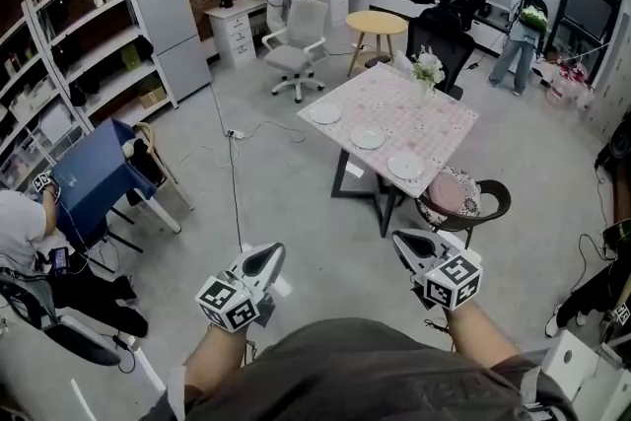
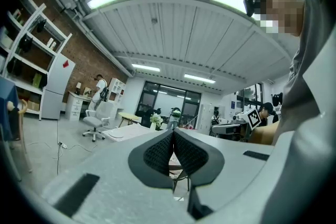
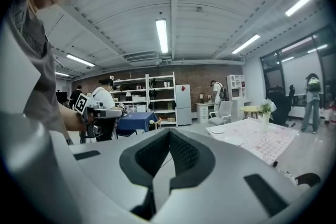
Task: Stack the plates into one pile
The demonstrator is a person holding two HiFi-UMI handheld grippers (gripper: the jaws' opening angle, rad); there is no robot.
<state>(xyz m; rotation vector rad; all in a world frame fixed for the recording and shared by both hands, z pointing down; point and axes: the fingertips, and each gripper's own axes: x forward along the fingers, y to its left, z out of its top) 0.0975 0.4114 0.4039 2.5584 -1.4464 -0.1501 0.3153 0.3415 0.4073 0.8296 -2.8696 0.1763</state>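
Far round white plate (image 1: pixel 325 114), middle round white plate (image 1: pixel 368 139) & near round white plate (image 1: pixel 405 167) are being shown lying flat, unstacked, w/ gaps btwn them, in a diagonal row along one edge of the square pale patterned table (image 1: pixel 434 113); none are touching.

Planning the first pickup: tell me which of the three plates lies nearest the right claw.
The near plate, at the table's closest corner; the middle plate and the far plate lie farther off along the row.
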